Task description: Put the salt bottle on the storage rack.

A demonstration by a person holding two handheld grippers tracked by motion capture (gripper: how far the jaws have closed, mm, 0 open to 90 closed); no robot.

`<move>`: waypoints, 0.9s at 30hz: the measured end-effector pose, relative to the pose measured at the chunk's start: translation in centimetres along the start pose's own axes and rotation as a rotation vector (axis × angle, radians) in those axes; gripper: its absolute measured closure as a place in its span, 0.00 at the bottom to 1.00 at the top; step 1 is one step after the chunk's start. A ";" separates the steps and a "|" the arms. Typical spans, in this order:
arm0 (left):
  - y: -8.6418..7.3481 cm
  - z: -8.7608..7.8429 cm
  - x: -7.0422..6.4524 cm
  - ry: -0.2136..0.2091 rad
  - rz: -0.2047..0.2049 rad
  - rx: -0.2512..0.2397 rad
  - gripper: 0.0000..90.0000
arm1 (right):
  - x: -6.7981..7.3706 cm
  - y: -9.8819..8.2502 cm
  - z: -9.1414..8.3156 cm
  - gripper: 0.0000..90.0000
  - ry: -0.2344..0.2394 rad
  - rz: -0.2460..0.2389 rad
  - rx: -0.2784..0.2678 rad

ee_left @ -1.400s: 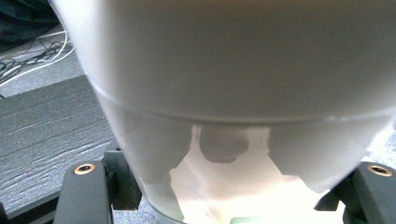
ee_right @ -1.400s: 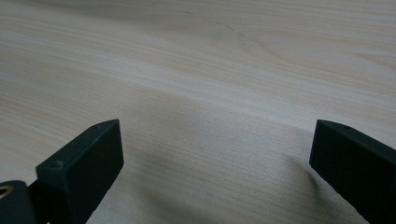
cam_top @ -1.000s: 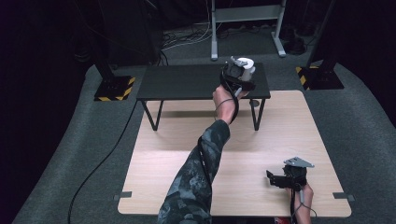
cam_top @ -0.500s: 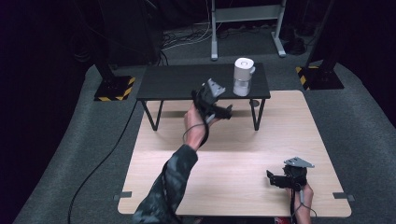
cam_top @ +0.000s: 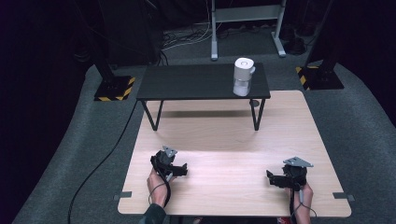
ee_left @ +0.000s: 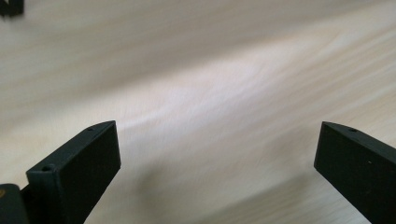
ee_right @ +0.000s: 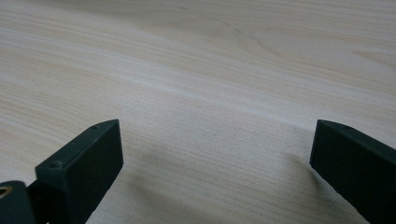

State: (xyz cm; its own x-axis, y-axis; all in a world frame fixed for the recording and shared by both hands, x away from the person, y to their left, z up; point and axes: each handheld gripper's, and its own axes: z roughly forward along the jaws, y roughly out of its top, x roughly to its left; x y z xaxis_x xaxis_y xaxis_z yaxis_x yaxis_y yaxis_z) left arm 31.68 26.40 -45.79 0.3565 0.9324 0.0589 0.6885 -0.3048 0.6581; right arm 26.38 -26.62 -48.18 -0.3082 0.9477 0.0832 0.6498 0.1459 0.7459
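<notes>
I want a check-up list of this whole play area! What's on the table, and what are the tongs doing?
Surface: light wooden table, bare wood.
Job's things: white cylinder container upright on the low black bench.
Clutter: nothing seen.
Grippers: left tongs and right tongs low over the near table, jaws wide apart, holding nothing.
Cables: black cable across the carpet; cords behind the bench.
Surroundings: grey carpet, yellow-black striped stand bases, dark backdrop.

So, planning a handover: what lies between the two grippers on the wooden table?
Nothing: in the high view, bare wooden table separates the left gripper and right gripper.
</notes>
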 end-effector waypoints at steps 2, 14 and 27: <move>-0.8 0.2 0.7 -0.027 -0.042 -0.027 0.00 | 0.0 0.1 0.0 0.02 -0.001 0.004 0.004; -1.9 0.3 0.4 -0.017 -0.054 -0.071 0.00 | 0.1 0.1 0.0 0.02 -0.006 0.005 0.004; -1.8 0.4 0.0 -0.002 -0.061 -0.072 0.00 | 0.0 0.0 0.0 0.02 -0.006 0.006 0.002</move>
State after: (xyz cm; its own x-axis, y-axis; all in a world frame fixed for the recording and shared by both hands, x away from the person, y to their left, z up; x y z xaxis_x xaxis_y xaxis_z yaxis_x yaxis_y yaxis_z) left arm 30.70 26.85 -47.23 0.3170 0.9483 0.0154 0.6620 -0.2328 0.7124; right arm 26.43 -26.58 -48.18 -0.3005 0.9501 0.0835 0.6529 0.1411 0.7441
